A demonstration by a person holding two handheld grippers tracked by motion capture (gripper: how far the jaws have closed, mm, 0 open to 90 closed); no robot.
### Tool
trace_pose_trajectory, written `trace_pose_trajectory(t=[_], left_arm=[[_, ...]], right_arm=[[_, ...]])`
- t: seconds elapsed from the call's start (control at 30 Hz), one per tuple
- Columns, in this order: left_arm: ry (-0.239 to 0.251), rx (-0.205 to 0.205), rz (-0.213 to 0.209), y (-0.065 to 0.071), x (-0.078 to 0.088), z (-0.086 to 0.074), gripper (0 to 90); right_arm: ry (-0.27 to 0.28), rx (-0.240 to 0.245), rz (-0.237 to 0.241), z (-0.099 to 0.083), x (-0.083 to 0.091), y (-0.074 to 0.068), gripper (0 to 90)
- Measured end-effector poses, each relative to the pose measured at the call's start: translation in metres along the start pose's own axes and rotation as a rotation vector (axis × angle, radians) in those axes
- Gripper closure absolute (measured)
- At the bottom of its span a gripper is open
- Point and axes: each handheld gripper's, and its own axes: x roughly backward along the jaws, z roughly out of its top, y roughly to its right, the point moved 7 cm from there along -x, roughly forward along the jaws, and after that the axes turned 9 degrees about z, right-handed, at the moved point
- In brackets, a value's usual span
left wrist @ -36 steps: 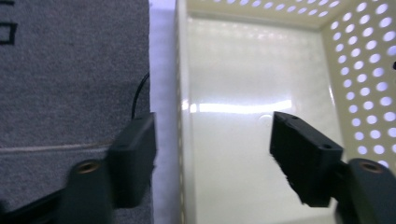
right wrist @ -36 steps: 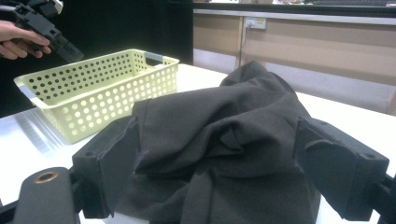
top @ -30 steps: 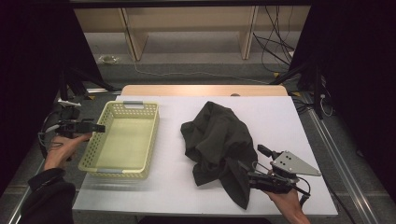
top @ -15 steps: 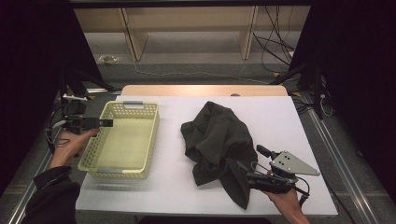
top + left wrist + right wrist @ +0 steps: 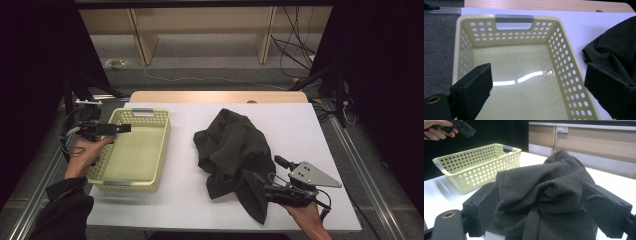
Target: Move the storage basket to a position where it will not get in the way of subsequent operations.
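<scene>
A dark olive cloth (image 5: 232, 145) lies crumpled on the white table (image 5: 300, 125), right of centre. A pale yellow perforated basket (image 5: 165, 145) stands at the left and holds nothing. My left gripper (image 5: 122, 128) hovers over the basket's left rim. In the left gripper view my left gripper (image 5: 537, 80) is open above the basket's floor, with the basket's far rim (image 5: 514, 18) ahead and the cloth (image 5: 616, 50) at the right. My right gripper (image 5: 262, 190) sits low at the cloth's near edge. In the right gripper view my right gripper (image 5: 544, 205) stands open, with the cloth (image 5: 549, 182) bunched between the jaws.
A wooden strip (image 5: 215, 96) runs along the table's far edge, with shelving and cables (image 5: 295, 50) behind it. Metal rails (image 5: 360, 155) flank the table. In the right gripper view the basket (image 5: 477, 167) stands to the left, with the other hand (image 5: 439, 130) above it.
My left gripper has moved right, from beside the basket's left wall to over its rim. The right gripper and the cloth have stayed put.
</scene>
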Motion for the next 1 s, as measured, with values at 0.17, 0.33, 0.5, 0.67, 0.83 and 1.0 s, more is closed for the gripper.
trace_pose_trajectory(t=[0.17,0.33,0.5,0.67,0.83,1.0], left_arm=[[0.008,0.001,-0.057,0.012,0.001,0.002,7.6],[0.022,-0.024,-0.067,0.023,0.003,0.004,7.7],[0.028,-0.038,-0.068,0.03,0.002,0.004,7.7],[0.056,-0.03,-0.094,0.035,0.006,0.007,7.7],[0.061,-0.021,-0.132,0.043,0.006,0.007,7.8],[0.061,-0.028,-0.148,0.051,0.006,0.006,7.8]], right_arm=[[-0.002,-0.005,0.002,0.0,0.0,0.0,15.9],[-0.002,-0.005,0.003,-0.001,0.0,0.0,15.9],[-0.003,-0.005,0.002,-0.001,0.0,0.0,16.0],[-0.006,-0.007,0.004,-0.001,-0.001,0.0,15.9],[-0.006,-0.007,0.003,-0.001,-0.001,0.0,15.9],[-0.006,-0.007,0.003,-0.001,-0.001,0.0,16.0]])
